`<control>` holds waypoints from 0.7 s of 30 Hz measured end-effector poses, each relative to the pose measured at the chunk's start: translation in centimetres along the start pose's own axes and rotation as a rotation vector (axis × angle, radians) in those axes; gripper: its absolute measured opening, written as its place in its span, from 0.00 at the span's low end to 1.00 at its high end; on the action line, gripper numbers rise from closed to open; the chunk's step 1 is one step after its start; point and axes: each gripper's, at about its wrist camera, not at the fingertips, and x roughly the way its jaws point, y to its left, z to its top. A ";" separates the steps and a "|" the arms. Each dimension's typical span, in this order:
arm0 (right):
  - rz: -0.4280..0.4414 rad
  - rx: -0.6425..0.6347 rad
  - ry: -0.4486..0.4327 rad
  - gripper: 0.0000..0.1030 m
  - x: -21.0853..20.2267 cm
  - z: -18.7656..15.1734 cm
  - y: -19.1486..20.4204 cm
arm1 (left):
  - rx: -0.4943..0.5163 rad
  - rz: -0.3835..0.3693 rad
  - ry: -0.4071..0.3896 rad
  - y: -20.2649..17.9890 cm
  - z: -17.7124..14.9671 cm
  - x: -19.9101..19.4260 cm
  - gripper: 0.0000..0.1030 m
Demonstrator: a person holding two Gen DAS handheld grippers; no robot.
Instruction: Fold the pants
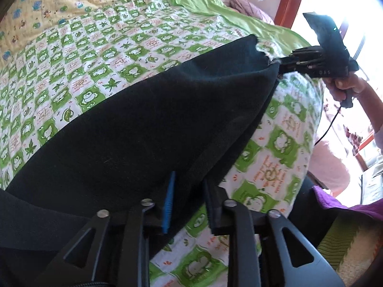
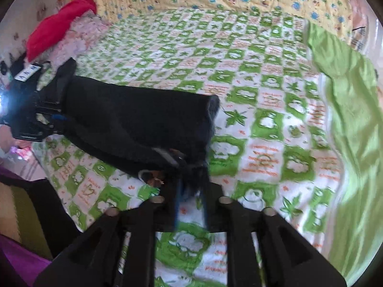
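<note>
The pants (image 1: 134, 129), black and folded over into a long band, lay on a quilt (image 1: 79, 55) checked in green and white with frogs and leaves. Small orange writing sat in the white squares, too blurred to read. The left gripper (image 1: 189, 201) had its two fingers parted, with the near edge of the cloth lying between them and the pads not pressing on it. The right gripper (image 2: 191, 198) also stood released, with the waist end of the pants between its fingers.

Only the left wrist view showed a hand (image 1: 344, 85) around the right gripper's handle, pale letters on that tool's body that looked like "DAS", and a bright window. Only the right wrist view showed a red cloth (image 2: 59, 24) at the far left.
</note>
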 end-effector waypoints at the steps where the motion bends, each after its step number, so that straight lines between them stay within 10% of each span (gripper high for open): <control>1: -0.010 0.006 -0.004 0.35 -0.4 -0.1 0.1 | -0.004 -0.006 0.000 0.0 -0.2 -0.2 0.30; 10: 0.124 0.118 -0.214 0.44 -4.3 1.5 4.0 | -0.145 -0.020 -0.050 1.6 -2.1 -2.7 0.36; 21: 0.370 0.037 -0.182 0.44 1.1 5.2 13.8 | -0.352 0.074 -0.168 6.5 -6.1 -8.9 0.46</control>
